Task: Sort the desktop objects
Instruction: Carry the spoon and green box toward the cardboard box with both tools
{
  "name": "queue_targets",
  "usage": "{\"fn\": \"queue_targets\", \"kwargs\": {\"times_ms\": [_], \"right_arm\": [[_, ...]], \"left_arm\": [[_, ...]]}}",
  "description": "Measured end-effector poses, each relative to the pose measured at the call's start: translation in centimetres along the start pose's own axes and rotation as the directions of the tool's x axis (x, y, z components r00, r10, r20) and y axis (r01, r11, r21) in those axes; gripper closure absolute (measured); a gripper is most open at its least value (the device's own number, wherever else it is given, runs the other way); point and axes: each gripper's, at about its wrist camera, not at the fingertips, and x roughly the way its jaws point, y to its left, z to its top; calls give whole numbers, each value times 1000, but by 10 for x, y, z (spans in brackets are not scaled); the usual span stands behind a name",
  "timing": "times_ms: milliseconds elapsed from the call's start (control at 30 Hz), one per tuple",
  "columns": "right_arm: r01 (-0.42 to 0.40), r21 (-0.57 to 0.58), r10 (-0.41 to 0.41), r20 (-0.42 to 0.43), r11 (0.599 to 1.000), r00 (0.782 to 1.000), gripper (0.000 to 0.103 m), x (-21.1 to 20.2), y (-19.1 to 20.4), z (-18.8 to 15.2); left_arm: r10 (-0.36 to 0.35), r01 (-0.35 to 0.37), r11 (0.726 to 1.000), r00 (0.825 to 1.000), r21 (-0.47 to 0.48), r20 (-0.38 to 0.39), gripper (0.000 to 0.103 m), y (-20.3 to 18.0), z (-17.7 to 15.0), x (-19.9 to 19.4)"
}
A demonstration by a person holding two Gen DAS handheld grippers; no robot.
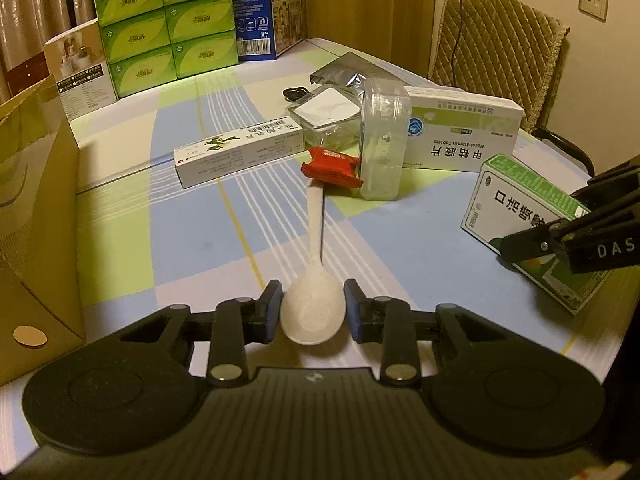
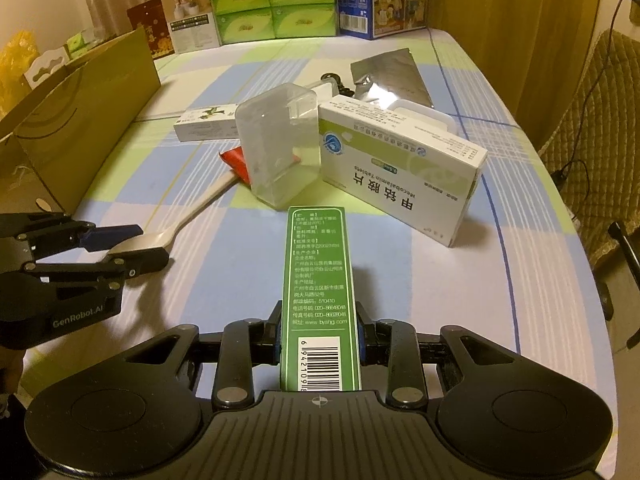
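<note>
One empty clear plastic container [image 2: 280,148]

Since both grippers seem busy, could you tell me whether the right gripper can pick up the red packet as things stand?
Probably not: the right gripper is shut on the green box, and the clear container stands in front of the red packet.

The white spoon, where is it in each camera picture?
Left wrist view: white spoon at bottom centre, its bowl between the left gripper fingers.
Right wrist view: spoon at left of centre, running to the left gripper.
Shared landmark: the red packet over the handle's far end.
</note>
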Motion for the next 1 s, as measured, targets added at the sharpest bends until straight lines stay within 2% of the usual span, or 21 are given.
{"fn": "queue_targets", "kwargs": {"times_ms": [233,367,700,867,1000], "right_arm": [[8,-4,-8,6,1000,1000,75,-3,2,-1],[21,13,-21,23,1000,1000,75,-14,3,-2],[-3,14,2,78,1000,997,75,-47,20,1],[-39,-16,41,130,999,991,75,-65,41,20],[-91,-57,100,180,994,979,75,-76,68,49]], "left_arm": [[-40,39,999,999,-16,-15,75,-5,-1,-10],[-40,40,998,999,-46,-7,75,-5,1,-23],[-8,13,991,999,-133,37,75,0,2,-68],[40,-27,987,996,-156,82,75,13,17,-97],[113,-91,981,986,-170,122,75,39,37,-125]]}}
